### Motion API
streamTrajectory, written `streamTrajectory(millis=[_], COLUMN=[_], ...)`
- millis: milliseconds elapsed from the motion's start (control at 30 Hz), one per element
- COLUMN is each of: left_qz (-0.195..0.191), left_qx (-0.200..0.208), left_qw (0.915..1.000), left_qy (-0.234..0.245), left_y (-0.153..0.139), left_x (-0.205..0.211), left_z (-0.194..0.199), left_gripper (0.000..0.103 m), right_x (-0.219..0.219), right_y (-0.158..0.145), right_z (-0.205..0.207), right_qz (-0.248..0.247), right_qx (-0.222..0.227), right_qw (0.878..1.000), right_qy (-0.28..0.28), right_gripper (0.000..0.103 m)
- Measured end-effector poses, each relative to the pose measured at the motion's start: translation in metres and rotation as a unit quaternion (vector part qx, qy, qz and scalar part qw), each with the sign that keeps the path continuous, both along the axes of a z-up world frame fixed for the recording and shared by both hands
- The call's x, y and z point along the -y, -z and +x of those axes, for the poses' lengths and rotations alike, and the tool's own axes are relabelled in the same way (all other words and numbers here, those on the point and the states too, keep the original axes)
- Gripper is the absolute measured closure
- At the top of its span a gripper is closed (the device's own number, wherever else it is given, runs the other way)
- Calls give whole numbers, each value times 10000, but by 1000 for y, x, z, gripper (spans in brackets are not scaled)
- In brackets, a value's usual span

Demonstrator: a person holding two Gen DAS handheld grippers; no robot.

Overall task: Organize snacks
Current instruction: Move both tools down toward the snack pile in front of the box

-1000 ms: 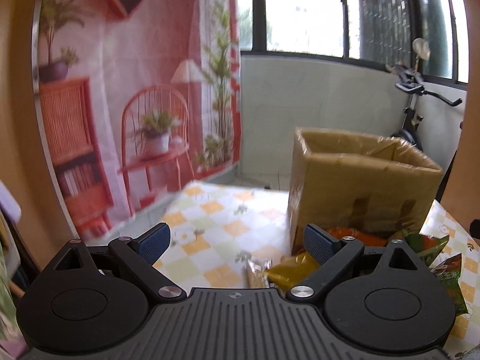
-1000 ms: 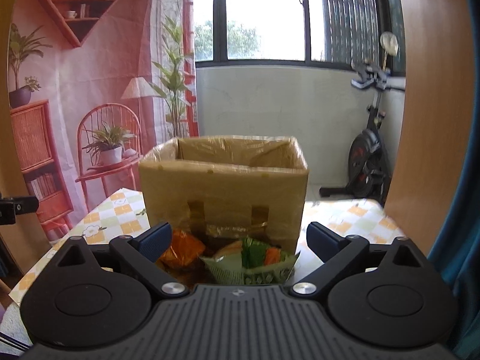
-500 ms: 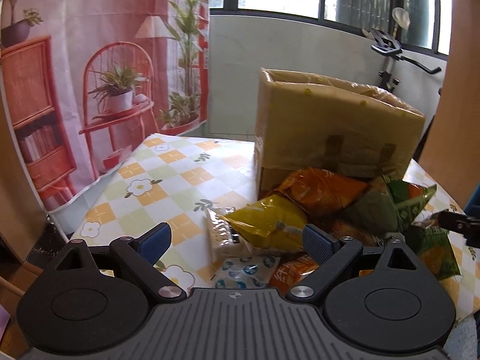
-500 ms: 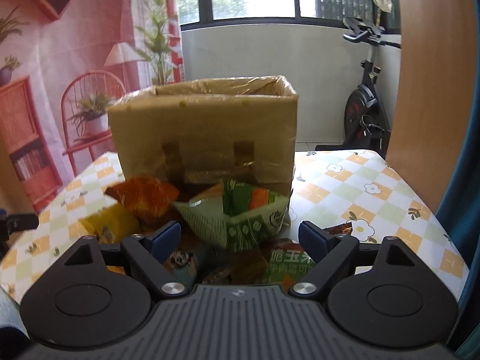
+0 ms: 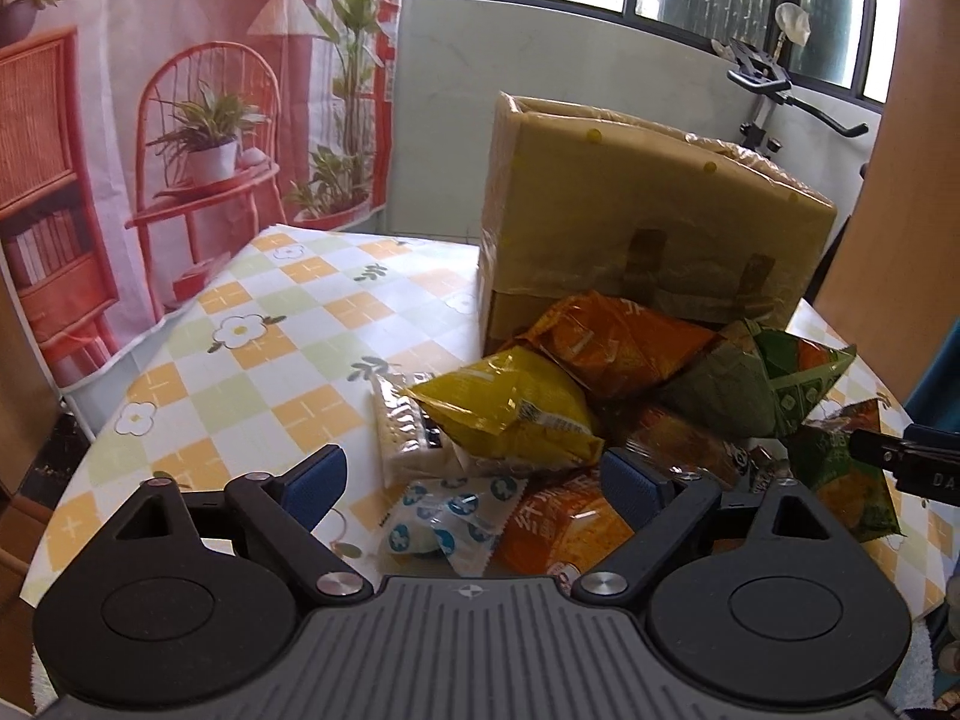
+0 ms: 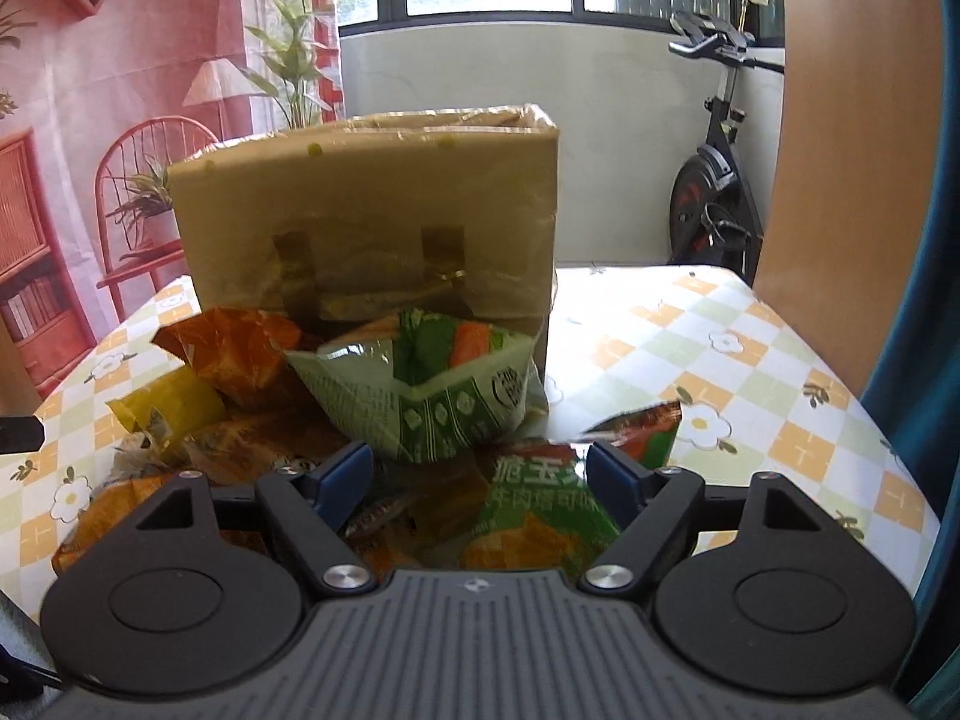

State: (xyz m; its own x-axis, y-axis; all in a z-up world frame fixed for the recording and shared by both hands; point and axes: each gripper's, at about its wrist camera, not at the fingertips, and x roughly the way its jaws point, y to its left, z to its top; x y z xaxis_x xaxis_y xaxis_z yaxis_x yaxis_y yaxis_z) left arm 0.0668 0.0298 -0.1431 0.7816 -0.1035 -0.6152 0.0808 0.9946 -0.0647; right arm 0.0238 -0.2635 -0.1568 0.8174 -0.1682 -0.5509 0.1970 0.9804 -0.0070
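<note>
At the bottom of the right wrist view, the right hand-held gripper point(image 6: 479, 474) has its jaws spread, just been closing, pinching nothing, with a green snack bag point(image 6: 540, 516) lying between and below them. At the bottom of the left wrist view, the left hand-held gripper point(image 5: 474, 483) is spread above a white-and-blue packet point(image 5: 444, 525). Beyond both, snack bags pile on the checked worktop point(image 5: 270, 348) against the cardboard box point(image 6: 372, 222) at frame centre.

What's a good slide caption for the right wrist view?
Open right tongs poised over a heap of snack bags in front of a cardboard box.
</note>
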Motion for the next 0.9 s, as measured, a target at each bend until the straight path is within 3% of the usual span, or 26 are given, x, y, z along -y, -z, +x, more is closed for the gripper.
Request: streamTrajectory(millis=[300, 600, 900], left_qz=[62, -120, 206], left_qx=[-32, -202, -324], left_qw=[9982, 9977, 9901], left_qy=[595, 642, 1348], left_y=[9, 17, 28], left_x=[22, 22, 46], left_z=[-3, 0, -2], left_gripper=[11, 11, 11], right_x=[-1, -26, -12], right_y=[6, 15, 20], right_z=[0, 4, 5], right_qz=[109, 57, 259], right_qx=[-101, -272, -389], right_qw=[9999, 9981, 9987], right_qy=[-2, -558, -187], right_gripper=[22, 22, 22])
